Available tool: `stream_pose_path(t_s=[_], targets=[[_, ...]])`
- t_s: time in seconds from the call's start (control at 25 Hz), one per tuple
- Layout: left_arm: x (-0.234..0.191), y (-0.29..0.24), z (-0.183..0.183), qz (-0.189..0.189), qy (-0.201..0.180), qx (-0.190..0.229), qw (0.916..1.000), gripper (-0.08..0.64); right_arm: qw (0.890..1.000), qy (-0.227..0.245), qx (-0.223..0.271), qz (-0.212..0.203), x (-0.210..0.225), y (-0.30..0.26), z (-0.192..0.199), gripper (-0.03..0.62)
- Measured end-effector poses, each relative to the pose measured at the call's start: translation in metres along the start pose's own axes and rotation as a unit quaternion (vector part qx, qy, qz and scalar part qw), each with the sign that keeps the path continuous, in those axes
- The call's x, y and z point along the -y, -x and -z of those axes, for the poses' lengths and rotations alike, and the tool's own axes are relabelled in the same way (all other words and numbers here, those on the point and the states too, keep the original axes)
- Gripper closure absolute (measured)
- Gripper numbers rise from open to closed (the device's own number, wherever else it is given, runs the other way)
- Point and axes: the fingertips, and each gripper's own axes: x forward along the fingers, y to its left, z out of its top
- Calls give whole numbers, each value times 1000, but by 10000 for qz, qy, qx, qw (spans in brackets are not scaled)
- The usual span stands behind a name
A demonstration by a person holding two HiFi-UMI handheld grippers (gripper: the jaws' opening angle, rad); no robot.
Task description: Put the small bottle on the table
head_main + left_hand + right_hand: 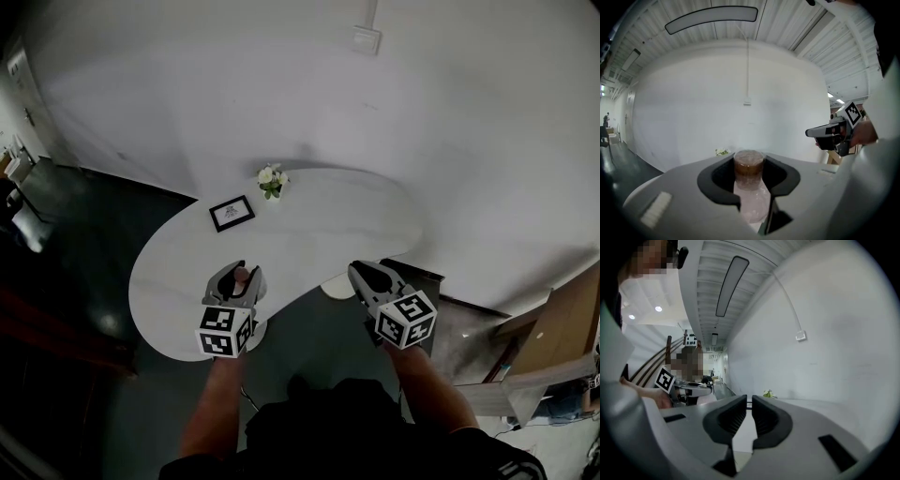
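Bottle: we record one small bottle (pixel 749 165), brown at the top and pale and translucent below, standing upright between the jaws of the left gripper (pixel 749 172).
Left gripper: we read its jaws as spread fairly wide and pressed on the small bottle from both sides. In the head view it (pixel 234 279) lies over the near left edge of the table (pixel 319 216), with the bottle (pixel 241 275) showing at its tip. We cannot tell whether the bottle's base meets the tabletop.
Right gripper: we find the jaws of the right gripper (pixel 746 416) drawn almost together, with a thin slit between them and nothing in it. In the head view it (pixel 367 275) sits just off the table's near edge, over the floor (pixel 103 244). The left gripper view shows it (pixel 829 133) level, off to the right.
Marker cubes: we count one on each gripper, left cube (pixel 225 331) and right cube (pixel 406 319).
Table: white, with a curved outline, set against the wall.
Picture frame: we note a dark picture frame (pixel 232 213) on the far left part of the tabletop.
Flowers: we list a small bunch of white flowers (pixel 272 180) just beyond the frame, near the wall, also visible past the jaws in both gripper views (pixel 723 152) (pixel 768 393).
Wall plate: we see a small white wall plate (pixel 366 39) high on the wall above the table.
Floor: dark, on the left and in front of the table.
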Motion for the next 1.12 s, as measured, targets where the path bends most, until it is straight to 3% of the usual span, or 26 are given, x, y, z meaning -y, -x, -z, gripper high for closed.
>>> stream_pose_path(t_s=[0.52, 0.8, 1.12], targets=[[-26, -56, 13, -102, 54, -325, 9994, 422, 9999, -60, -64, -79, 45, -44, 14, 569], [-42, -126, 8, -182, 91, -485, 9986, 422, 9997, -65, -55, -219, 108, -97, 11, 569], [-54, -204, -8, -316, 200, -614, 9974, 422, 9967, -170, -210, -765, 167, -164, 8, 569]])
